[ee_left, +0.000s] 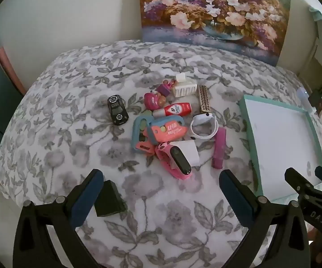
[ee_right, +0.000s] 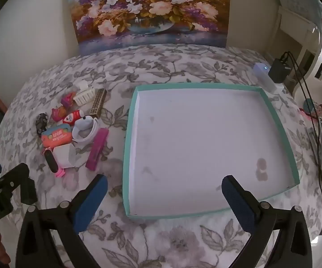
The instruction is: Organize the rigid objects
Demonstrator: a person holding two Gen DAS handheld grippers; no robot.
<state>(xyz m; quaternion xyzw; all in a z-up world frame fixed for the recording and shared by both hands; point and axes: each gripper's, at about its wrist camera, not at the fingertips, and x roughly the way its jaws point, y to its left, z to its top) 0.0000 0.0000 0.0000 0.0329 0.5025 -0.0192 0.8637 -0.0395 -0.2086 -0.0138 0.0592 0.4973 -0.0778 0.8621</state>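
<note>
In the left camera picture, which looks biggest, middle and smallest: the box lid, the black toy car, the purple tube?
1. Box lid, by far the biggest.
2. Purple tube.
3. Black toy car, though it sits farther away, so these two are close.

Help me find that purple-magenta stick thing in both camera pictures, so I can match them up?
Left wrist view: the magenta stick lies right of centre, at the pile's right edge, left of the teal tray.
Right wrist view: the stick lies left of centre, again between the pile and the tray.
Shared landmark: the flower painting leaning at the back.
</note>
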